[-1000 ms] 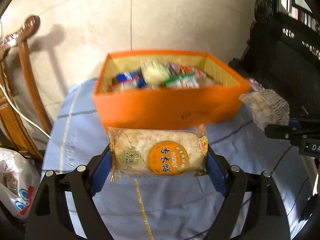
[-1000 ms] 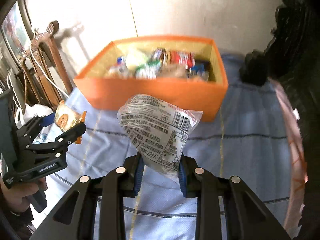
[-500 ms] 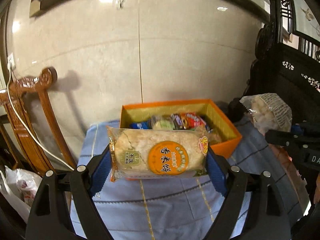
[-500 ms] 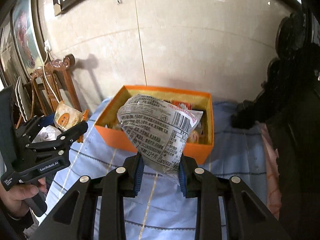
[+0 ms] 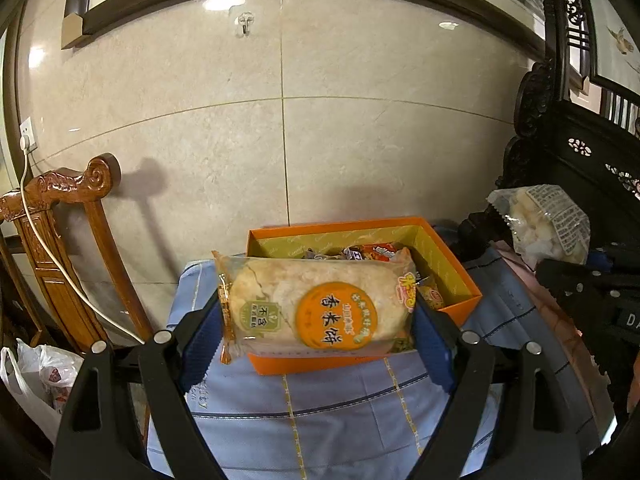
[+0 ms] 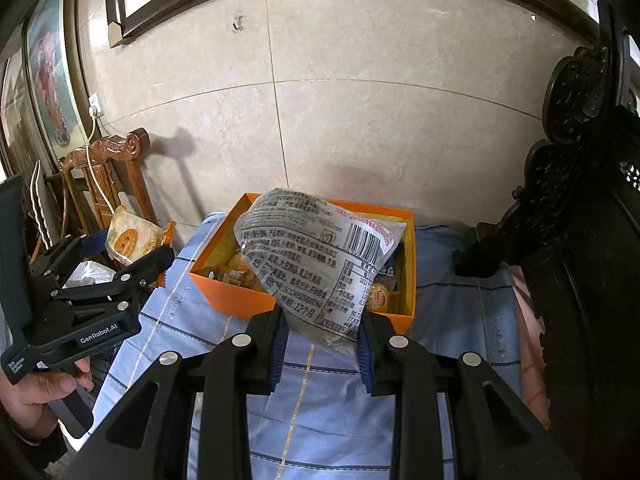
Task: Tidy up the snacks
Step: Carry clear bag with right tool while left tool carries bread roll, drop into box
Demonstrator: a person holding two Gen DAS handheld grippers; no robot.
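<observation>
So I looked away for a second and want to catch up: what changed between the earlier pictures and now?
Both hand-held grippers rose away from the orange box, which now looks smaller and lower. Nothing was grabbed or released: the left hand-held gripper still clamps the rice cracker pack, the right the printed snack bag. The box stayed put.

The left claw (image 5: 316, 316) is held wide and clamped; the right claw (image 6: 322, 332) is held narrower, clamped, both angled downward.
</observation>
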